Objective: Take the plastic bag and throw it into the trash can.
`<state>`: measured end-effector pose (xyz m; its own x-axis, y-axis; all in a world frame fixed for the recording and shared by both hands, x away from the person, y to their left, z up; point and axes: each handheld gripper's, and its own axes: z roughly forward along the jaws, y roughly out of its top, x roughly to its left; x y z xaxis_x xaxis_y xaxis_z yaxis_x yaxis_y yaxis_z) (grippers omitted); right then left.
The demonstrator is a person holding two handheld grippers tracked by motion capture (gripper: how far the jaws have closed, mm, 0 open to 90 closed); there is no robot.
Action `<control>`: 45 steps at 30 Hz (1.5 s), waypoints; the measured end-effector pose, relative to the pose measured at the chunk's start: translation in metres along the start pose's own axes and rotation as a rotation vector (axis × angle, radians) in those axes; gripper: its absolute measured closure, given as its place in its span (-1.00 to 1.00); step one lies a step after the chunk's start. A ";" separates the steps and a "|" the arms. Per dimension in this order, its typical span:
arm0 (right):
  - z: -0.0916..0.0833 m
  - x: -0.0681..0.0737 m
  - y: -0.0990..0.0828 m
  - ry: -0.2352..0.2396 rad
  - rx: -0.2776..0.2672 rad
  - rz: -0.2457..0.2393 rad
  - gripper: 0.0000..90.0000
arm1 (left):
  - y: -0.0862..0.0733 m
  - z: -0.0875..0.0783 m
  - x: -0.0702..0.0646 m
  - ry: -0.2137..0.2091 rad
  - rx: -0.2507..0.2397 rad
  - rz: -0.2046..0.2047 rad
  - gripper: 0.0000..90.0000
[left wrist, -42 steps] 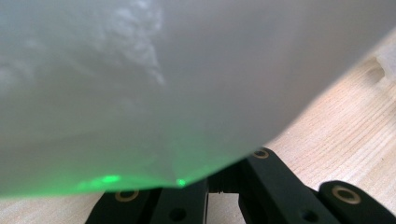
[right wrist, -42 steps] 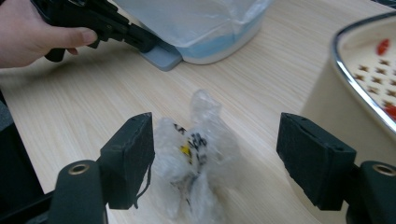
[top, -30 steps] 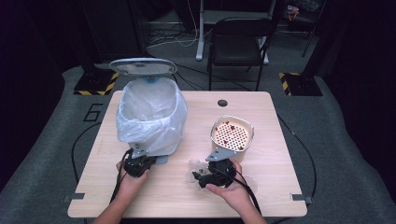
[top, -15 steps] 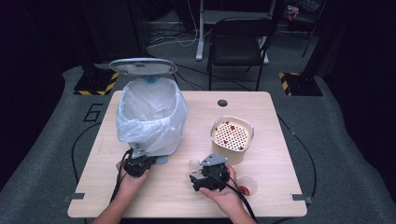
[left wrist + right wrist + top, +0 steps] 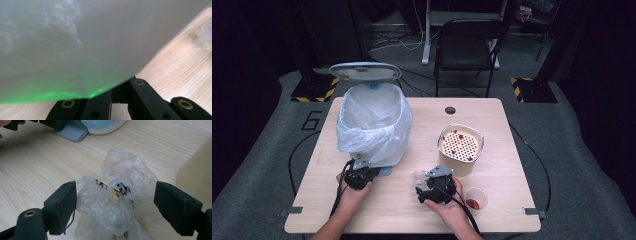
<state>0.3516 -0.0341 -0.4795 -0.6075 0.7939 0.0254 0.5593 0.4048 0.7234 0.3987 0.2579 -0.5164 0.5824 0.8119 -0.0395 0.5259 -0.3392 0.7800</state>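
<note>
The right gripper is held low over the table, its jaws standing wide apart on either side of a crumpled clear plastic wrapper. The jaws have just been closing a little; the left pad appears to touch the wrapper's edge, while a gap is left at the other pad, so nothing is gripped. The wrapper lies on the table just beside the cream strainer basket. Black and yellow print on it is too crumpled to be read, and its lower edge is cut off in the right gripper view.

The left gripper is kept at the foot of the pedal bin, with its jaws closed together. Most of the left gripper view is taken up by the bin's white liner bag, so whether anything is pinched cannot be told. In the high view the jaws are hidden under the bag's overhang.

A small clear cup with red pieces inside is seen near the right hand. Red specks in the basket are too small to be identified.
</note>
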 end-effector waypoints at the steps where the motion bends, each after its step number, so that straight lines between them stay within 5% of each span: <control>1: 0.002 0.000 -0.001 -0.005 0.007 -0.008 -0.57 | 0.000 0.000 0.000 -0.001 -0.002 -0.005 1.00; 6: 0.007 0.002 -0.004 -0.005 0.036 -0.005 -0.45 | 0.000 0.000 0.000 0.000 -0.002 0.001 1.00; 8: 0.010 0.003 -0.005 -0.004 0.043 -0.034 -0.28 | 0.000 0.000 -0.001 0.000 -0.002 0.002 1.00; 9: 0.013 0.005 -0.006 -0.003 0.053 -0.042 -0.02 | 0.000 0.000 -0.001 0.000 -0.001 0.002 1.00; 16: 0.010 0.008 -0.005 0.028 0.033 -0.046 0.47 | 0.000 0.000 -0.001 0.005 0.000 0.004 1.00; 25: -0.014 0.012 0.008 0.089 -0.001 -0.047 0.55 | 0.000 0.001 -0.004 0.001 -0.012 -0.041 1.00; 27: -0.023 0.013 0.015 0.101 -0.007 -0.052 0.54 | 0.000 0.000 -0.004 0.001 -0.007 -0.034 1.00; 28: -0.027 0.013 0.018 0.106 -0.010 -0.043 0.54 | 0.000 -0.001 -0.001 0.004 0.009 0.005 1.00; 29: -0.031 0.012 0.021 0.112 -0.012 -0.054 0.54 | 0.000 0.001 -0.004 0.006 -0.018 -0.038 1.00; 34: -0.050 0.010 0.036 0.135 -0.020 -0.058 0.55 | 0.000 -0.001 -0.001 0.004 0.008 0.005 1.00; 37: -0.060 0.007 0.046 0.158 -0.035 -0.055 0.55 | -0.001 0.001 -0.005 -0.010 -0.018 -0.060 1.00; 45: -0.085 0.000 0.071 0.172 -0.071 -0.080 0.55 | 0.000 0.000 -0.002 0.005 -0.009 -0.016 1.00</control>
<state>0.3433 -0.0443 -0.3690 -0.7392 0.6688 0.0796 0.4682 0.4254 0.7745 0.3980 0.2562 -0.5162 0.5707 0.8197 -0.0488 0.5294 -0.3219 0.7849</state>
